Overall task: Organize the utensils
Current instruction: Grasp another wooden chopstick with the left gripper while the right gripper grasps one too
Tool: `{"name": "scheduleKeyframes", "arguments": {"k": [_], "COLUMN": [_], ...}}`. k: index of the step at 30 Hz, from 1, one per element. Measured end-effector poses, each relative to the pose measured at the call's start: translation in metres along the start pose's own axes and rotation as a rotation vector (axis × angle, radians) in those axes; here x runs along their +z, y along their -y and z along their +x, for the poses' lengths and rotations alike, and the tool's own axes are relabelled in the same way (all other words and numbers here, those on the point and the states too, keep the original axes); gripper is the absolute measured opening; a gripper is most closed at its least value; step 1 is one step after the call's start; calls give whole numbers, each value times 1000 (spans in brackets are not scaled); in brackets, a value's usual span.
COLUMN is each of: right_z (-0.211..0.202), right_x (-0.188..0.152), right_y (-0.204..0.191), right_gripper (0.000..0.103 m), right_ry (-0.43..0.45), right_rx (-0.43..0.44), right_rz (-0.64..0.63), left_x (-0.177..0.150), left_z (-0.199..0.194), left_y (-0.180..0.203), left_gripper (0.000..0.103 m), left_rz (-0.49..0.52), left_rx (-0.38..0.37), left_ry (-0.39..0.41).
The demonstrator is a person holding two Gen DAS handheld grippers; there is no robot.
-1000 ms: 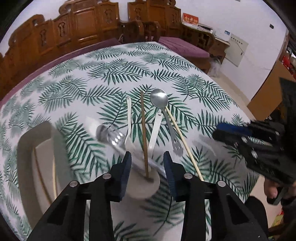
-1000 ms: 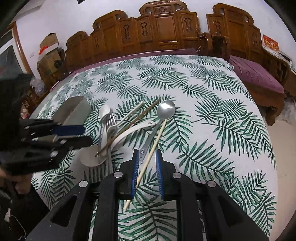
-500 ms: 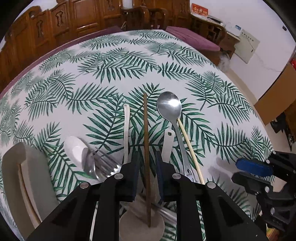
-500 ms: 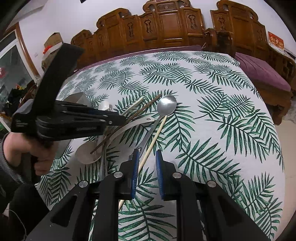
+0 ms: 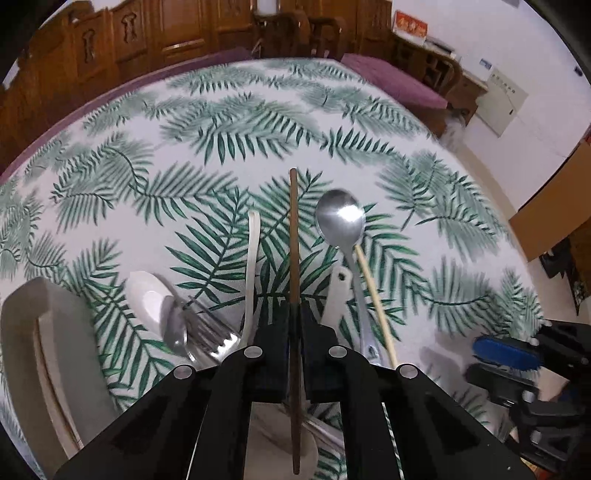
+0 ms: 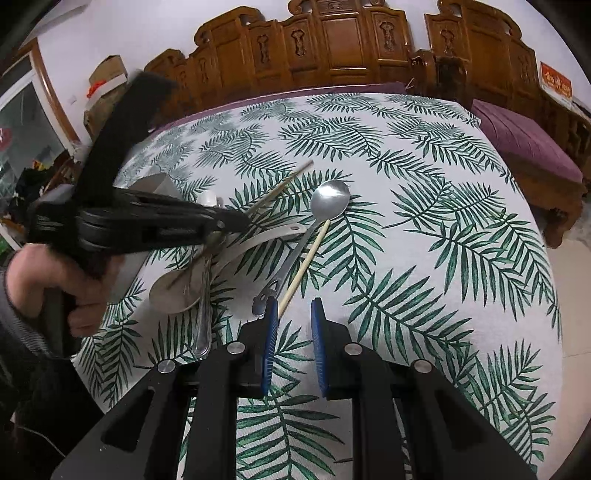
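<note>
I can't read any text for sure. A red rectangular sign with gold characters (image 5: pixel 411 26) stands on the wooden furniture by the white wall in my left wrist view; the characters are too blurred to make out. The same sign (image 6: pixel 556 85) shows at the right edge of my right wrist view, also illegible. A white wall panel (image 5: pixel 503 100) carries a row of small dark marks and a little blue label (image 5: pixel 484 65) sits above it, both too small to read. I see no brand or number on the utensils.
</note>
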State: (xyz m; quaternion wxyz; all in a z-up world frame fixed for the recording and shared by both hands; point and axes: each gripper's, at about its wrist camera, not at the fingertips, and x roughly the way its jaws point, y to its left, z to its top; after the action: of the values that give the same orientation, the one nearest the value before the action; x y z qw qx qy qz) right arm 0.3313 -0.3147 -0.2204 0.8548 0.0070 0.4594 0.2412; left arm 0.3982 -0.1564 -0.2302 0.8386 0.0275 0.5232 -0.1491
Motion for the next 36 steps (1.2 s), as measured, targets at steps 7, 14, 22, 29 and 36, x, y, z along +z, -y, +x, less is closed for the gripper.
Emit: {"name": "scheduleKeyframes", "arguments": {"k": [7, 14, 22, 29, 36], "right_z": [3, 28, 53, 66, 68], "right_x": [7, 7, 9, 8, 7], "right_y": [-15, -20, -21, -19, -25], "right_gripper": [20, 20, 20, 20, 9], "right_ry": [11, -22, -60, -97, -119], "right_rx": [-36, -78, -159, -171, -242], "right_rz": [28, 80, 105, 122, 96], "left_x": [-21, -44, -71, -93, -103], "left_z": [-53, -86, -114, -129, -143], "left_y": [0, -15, -32, -47, -63], "left_gripper": [4, 4, 4, 4, 4], "left_rz": [51, 62, 54, 21, 8], "left_rx": [-23, -39, -45, -43, -17], "left_ry": [76, 117, 151, 155, 174]}}
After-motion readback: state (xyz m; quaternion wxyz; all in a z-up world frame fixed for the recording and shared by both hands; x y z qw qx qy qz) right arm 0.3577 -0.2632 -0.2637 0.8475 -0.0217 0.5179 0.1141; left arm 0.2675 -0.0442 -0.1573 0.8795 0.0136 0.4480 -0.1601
